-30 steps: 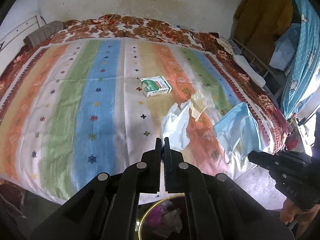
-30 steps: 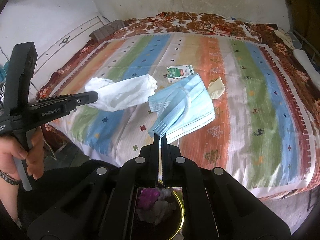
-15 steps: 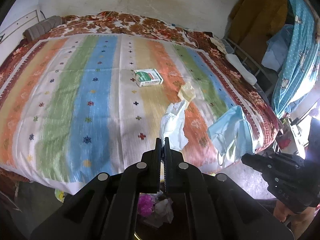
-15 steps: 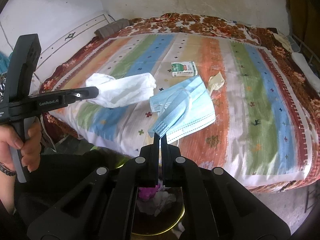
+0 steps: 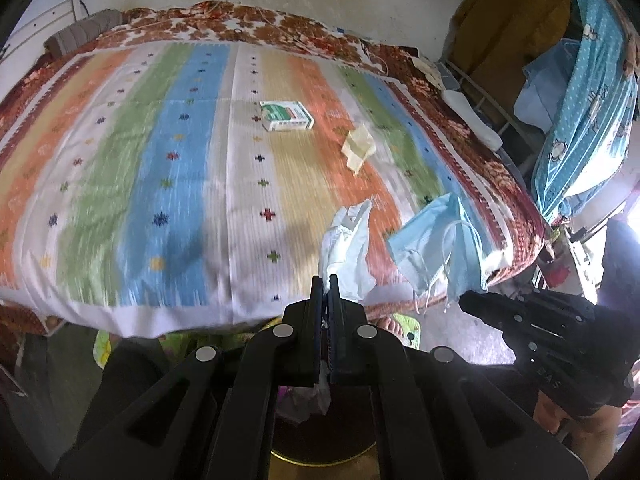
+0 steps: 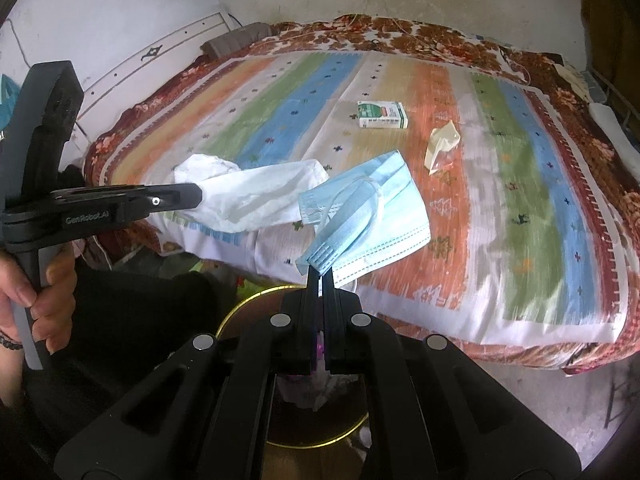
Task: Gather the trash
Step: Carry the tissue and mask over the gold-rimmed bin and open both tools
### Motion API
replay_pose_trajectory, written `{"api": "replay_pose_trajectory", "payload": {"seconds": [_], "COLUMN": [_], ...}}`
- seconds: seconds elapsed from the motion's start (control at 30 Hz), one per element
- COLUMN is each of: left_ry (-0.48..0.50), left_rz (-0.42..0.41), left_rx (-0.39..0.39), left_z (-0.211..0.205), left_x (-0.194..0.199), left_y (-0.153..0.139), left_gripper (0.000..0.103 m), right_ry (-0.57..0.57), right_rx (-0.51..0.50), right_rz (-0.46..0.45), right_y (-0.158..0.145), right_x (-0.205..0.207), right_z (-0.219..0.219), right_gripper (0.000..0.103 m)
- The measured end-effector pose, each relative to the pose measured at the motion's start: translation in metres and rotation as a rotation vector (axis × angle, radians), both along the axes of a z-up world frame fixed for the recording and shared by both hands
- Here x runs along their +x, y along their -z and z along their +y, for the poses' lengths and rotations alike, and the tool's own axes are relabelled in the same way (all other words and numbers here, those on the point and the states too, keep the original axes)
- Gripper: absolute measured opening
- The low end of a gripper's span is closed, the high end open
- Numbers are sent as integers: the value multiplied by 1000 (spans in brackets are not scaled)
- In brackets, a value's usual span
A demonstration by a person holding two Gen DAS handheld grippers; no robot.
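- L gripper (image 5: 329, 284) fingers clamped on white tissue (image 5: 346, 248), held in air over bed edge
- R gripper (image 6: 319, 278) pinched tight on blue face mask (image 6: 372, 216), hanging just beside tissue
- gold-rim bin (image 6: 248, 300) below both, trash inside
- green/white box (image 6: 382, 115) + yellowish wrapper (image 6: 442, 146) on striped bedspread (image 6: 520, 200), near each other

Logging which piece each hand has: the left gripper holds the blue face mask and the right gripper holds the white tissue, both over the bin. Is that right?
Not quite: they are swapped. In the left wrist view, the left gripper is shut on the white tissue; in the right wrist view, the right gripper is shut on the blue face mask. Both hang above the bin.
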State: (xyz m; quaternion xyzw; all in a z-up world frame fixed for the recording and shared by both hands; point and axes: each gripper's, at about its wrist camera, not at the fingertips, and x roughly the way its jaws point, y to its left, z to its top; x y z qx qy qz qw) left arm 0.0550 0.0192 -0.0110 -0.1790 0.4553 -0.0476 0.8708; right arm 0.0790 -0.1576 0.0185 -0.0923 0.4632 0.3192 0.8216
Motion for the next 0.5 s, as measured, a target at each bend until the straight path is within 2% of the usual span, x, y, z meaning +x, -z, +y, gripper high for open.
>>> {"api": "replay_pose_trajectory", "payload": {"seconds": [0.2, 0.5], "left_ry": [19, 17], "left_rz": [39, 166], "left_rx": [11, 58], "left_z": [-13, -30], "left_x": [-11, -16], "left_y": [14, 45], "left_gripper": [2, 2], "right_ry": [-5, -4], "right_rx": [-19, -92], "right_rz": [27, 103], "right_y": [13, 43], "right_x": [-14, -32], "right_z": [-1, 1], "right_gripper": [1, 1]}}
